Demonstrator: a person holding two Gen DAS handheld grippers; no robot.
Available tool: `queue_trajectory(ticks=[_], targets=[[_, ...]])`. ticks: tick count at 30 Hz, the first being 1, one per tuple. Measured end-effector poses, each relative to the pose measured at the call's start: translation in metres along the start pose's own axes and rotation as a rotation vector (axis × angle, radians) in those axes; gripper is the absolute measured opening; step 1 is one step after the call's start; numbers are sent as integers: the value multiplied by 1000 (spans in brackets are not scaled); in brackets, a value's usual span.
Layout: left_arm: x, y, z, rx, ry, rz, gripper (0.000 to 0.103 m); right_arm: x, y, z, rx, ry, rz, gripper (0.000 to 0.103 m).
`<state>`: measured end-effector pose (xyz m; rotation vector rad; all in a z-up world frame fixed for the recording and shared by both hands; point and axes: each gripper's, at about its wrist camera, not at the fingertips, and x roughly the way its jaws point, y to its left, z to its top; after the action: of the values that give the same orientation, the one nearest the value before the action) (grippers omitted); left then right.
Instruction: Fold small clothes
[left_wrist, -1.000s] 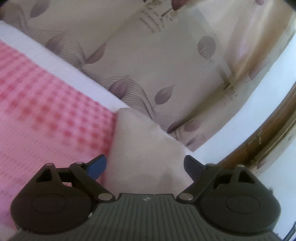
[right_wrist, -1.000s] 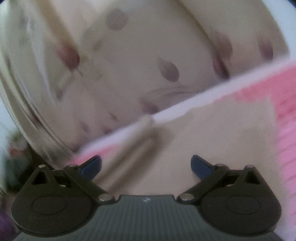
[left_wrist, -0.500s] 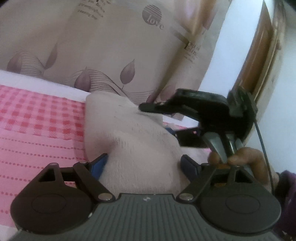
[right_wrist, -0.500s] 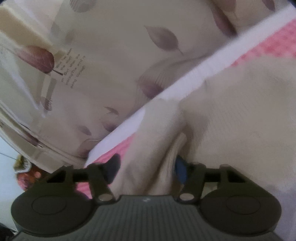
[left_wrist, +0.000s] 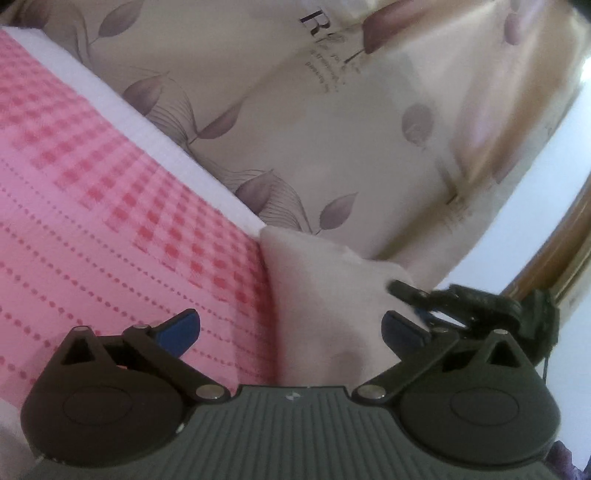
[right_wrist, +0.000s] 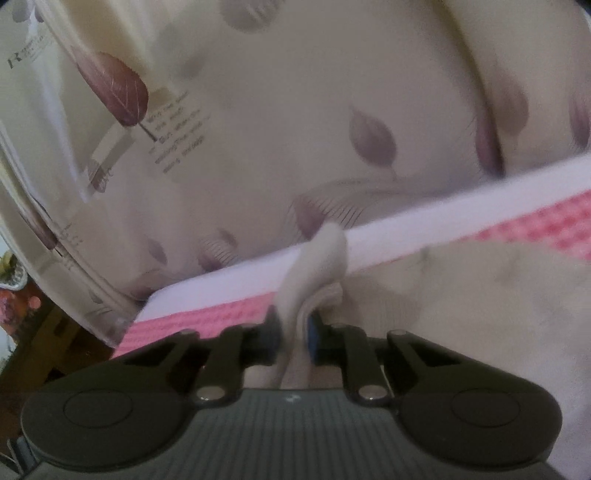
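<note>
A cream garment (left_wrist: 325, 295) lies on the pink checked bed cover (left_wrist: 110, 221), by its far edge. My left gripper (left_wrist: 290, 328) hovers low over the cloth's left edge. Its jaws are opening wide, the cloth lies under their right half, and no pad touches it. My right gripper (right_wrist: 293, 334) is closing on a raised fold of the same garment (right_wrist: 480, 295), with both blue pads pressed against the cloth. In the left wrist view, that right gripper (left_wrist: 413, 299) bites the garment's right corner.
A white mattress border (left_wrist: 166, 147) runs along the far side of the bed cover. Behind it hangs a beige leaf-printed fabric (left_wrist: 332, 110). A wooden frame (left_wrist: 576, 229) stands at the far right, and dark wooden furniture (right_wrist: 44, 343) sits beyond the bed's left corner.
The right jaws went from wide open to pinched on a cloth fold, lifting it. The left jaws spread wider and let the cloth go; the left view swung back toward the bed cover.
</note>
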<state>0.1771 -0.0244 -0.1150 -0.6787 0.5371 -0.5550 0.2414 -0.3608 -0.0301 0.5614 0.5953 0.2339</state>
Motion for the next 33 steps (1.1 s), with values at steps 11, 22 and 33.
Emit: queue_trajectory(ticks=[11,22,33], targets=[[9,-20,-12,162,44,11,103,-50,-79,19,77,-57,-140,15],[9,-17,-10,146,49,26,103,-79,-141,20,121,-57,-263,15],[12,-43,-19,308,125,12,103,-67,-145,14,40,-24,-306,21]])
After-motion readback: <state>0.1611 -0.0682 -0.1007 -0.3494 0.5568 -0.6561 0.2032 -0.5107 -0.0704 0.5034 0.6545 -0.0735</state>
